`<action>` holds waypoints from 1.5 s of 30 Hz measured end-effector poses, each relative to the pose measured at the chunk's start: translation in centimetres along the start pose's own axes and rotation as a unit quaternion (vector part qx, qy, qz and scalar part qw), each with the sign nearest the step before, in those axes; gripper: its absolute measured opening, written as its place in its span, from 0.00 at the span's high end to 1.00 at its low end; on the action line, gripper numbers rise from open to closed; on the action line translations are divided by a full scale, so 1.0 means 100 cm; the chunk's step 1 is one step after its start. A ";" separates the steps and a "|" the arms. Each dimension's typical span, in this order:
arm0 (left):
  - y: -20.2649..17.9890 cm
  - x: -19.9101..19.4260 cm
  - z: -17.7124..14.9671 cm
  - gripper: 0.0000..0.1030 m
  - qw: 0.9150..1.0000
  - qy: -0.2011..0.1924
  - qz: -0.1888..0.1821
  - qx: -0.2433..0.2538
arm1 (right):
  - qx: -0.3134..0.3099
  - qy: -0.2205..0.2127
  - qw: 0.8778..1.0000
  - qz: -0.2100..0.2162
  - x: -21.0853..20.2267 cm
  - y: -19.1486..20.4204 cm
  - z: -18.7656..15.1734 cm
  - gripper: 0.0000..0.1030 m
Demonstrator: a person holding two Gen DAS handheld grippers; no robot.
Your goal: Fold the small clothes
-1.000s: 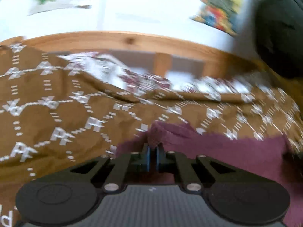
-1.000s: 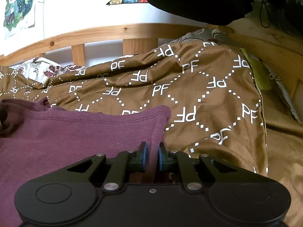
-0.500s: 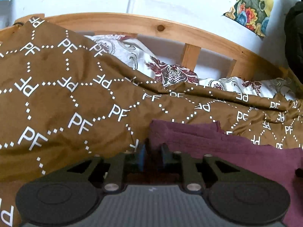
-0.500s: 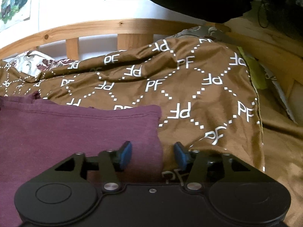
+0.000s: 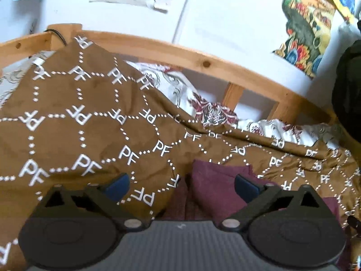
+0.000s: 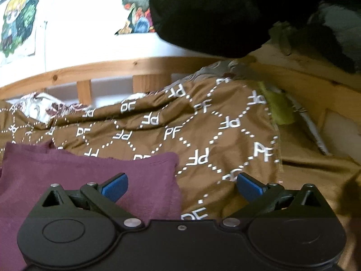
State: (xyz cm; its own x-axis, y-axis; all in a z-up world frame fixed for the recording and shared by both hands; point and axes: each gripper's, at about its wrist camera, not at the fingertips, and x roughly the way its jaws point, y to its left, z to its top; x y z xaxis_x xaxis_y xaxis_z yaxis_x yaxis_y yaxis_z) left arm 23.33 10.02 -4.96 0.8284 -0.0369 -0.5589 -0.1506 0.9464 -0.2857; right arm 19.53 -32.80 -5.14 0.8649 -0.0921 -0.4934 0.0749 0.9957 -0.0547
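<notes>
The dark maroon knit garment (image 6: 94,180) lies on the brown quilted bedspread printed with white "PF" lettering (image 6: 203,135), spread over a wooden-framed bed. Both the left gripper (image 5: 181,186) and the right gripper (image 6: 181,186) stand wide open with nothing between their blue-padded fingers, each poised over an end of the cloth. The main risk, as I judge it, is that a closing gripper pinches the bedspread along with the garment, since a ridge of the brown cover bulges right against the garment's left edge (image 5: 191,180); that would drag the bedding and spoil the fold. A shallow bite on the soft knit could also slip and leave layers uneven. The garment's long axis appears to run left to right across the bed, its hemmed right corner (image 6: 173,158) pointing toward the headboard rail (image 6: 112,67).
</notes>
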 end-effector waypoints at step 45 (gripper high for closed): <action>0.026 -0.014 -0.071 0.96 0.978 0.188 0.008 -0.089 | 0.104 0.082 0.991 0.012 -0.066 0.022 -0.026 0.01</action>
State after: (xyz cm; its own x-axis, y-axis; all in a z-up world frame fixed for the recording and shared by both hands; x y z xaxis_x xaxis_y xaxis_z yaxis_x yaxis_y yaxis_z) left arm 17.94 10.31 -10.41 0.5731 -0.1695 -0.8018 -0.2807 0.8786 -0.3864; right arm 12.64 -30.06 -4.26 0.7772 -0.0527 -0.6271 0.1715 0.9765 0.1305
